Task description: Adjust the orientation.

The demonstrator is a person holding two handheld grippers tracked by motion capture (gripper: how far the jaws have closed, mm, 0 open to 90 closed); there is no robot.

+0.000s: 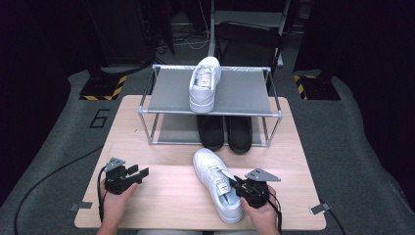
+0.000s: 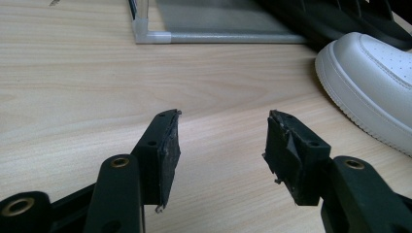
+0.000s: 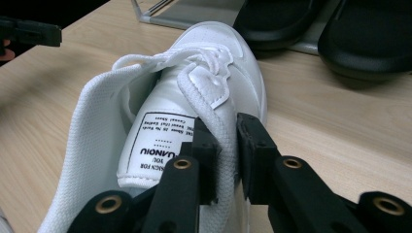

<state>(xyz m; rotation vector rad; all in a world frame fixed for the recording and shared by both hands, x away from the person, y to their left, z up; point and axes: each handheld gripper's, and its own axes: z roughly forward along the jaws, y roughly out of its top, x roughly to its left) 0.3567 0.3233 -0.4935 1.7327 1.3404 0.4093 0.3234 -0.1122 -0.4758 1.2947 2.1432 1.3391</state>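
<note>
A white sneaker (image 1: 215,183) lies on the wooden table (image 1: 166,205), toe toward the rack. My right gripper (image 1: 234,185) is at its opening. In the right gripper view one jaw sits inside the sneaker (image 3: 194,97) and the other outside, and the right gripper (image 3: 227,133) is shut on the padded side wall next to the tongue. My left gripper (image 1: 139,172) rests at the table's left with its jaws apart. In the left gripper view nothing lies between the jaws of the left gripper (image 2: 223,131), and the sneaker's toe (image 2: 374,82) is off to the right.
A two-level metal shoe rack (image 1: 210,113) stands at the table's far side. A second white sneaker (image 1: 205,83) sits on its top shelf, and a pair of black shoes (image 1: 225,131) sits underneath. Bare wood lies between the two grippers.
</note>
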